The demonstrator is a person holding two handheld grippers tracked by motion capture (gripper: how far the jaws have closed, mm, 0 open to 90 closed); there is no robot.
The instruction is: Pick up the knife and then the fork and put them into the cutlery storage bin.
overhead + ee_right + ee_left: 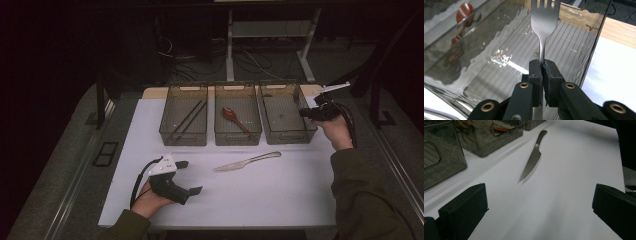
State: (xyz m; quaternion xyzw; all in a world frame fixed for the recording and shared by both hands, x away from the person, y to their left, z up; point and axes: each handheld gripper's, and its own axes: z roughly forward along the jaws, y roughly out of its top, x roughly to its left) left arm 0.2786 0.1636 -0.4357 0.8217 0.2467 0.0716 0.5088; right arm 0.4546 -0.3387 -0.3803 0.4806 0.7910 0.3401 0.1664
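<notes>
My right gripper point(304, 114) hangs over the right edge of the right-hand clear bin point(287, 131). In the right gripper view its jaws point(542, 65) are shut on the handle of a metal fork point(545, 20), which points tines-first into that bin point(499, 80). A metal knife point(247, 161) lies flat on the white table point(280, 195) in front of the bins. My left gripper point(190, 177) rests near the table's front left, open and holding nothing. In the left gripper view the knife point(532, 160) lies ahead of the open jaws point(539, 197), apart from them.
Three clear bins stand in a row at the back. The left bin point(183, 137) holds dark chopsticks point(189, 119). The middle bin point(238, 138) holds a red-brown spoon point(234, 117). A wooden strip point(150, 92) edges the table behind them.
</notes>
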